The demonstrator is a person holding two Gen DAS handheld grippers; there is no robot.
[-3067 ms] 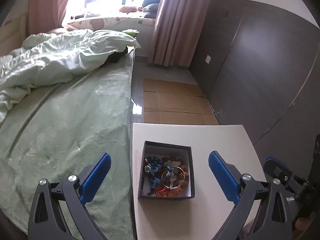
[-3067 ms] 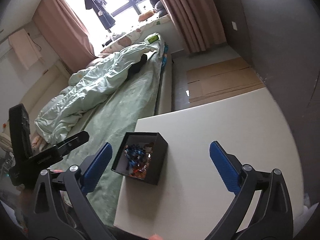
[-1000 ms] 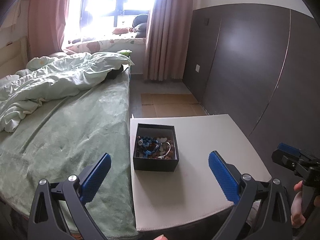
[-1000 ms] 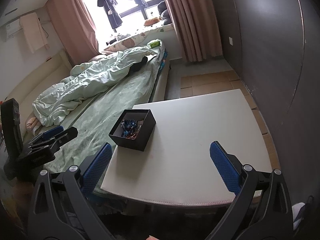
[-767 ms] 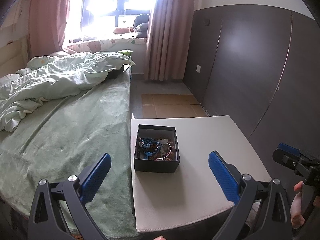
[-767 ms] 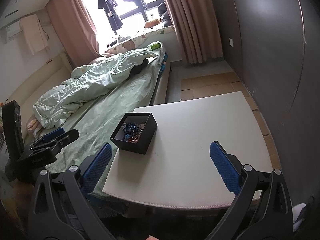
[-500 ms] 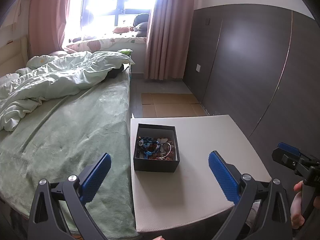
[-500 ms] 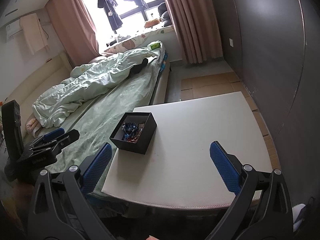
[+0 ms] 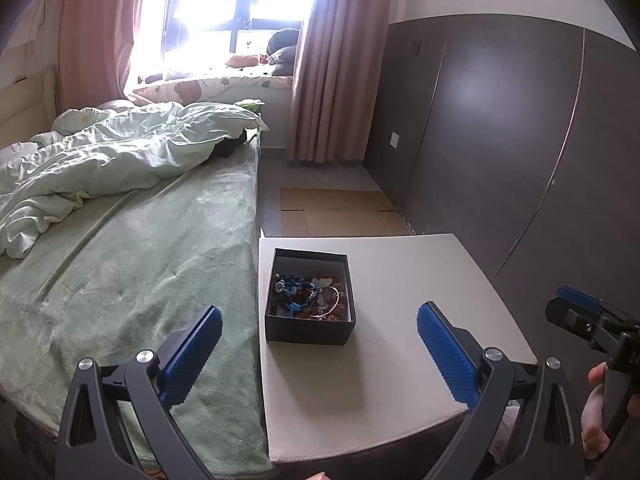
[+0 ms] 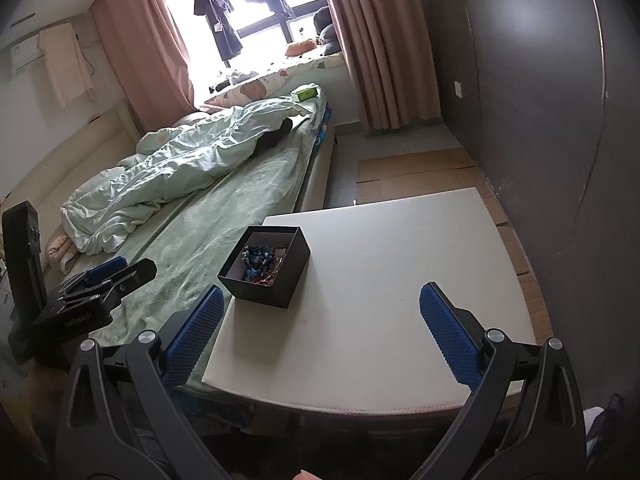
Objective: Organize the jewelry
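A black open box (image 9: 310,336) sits near the left edge of a white table (image 9: 392,368). It holds a tangle of jewelry (image 9: 308,294): blue beaded pieces, a metal bangle, reddish beads. The box also shows in the right wrist view (image 10: 266,270). My left gripper (image 9: 318,354) is open and empty, held back from the table's near edge, in line with the box. My right gripper (image 10: 320,334) is open and empty, above the table's near edge, right of the box. Each gripper shows at the edge of the other's view, the right one (image 9: 580,314) and the left one (image 10: 104,276).
A bed with a green blanket (image 9: 132,264) and a rumpled pale duvet (image 9: 120,156) lies against the table's left side. A dark panelled wall (image 9: 500,152) stands on the right. Flat cardboard (image 9: 336,212) lies on the floor beyond the table.
Both grippers have pulled back and up from the box since three seconds ago, so the whole table shows. Over the last second they hardly moved. Jaws stayed open.
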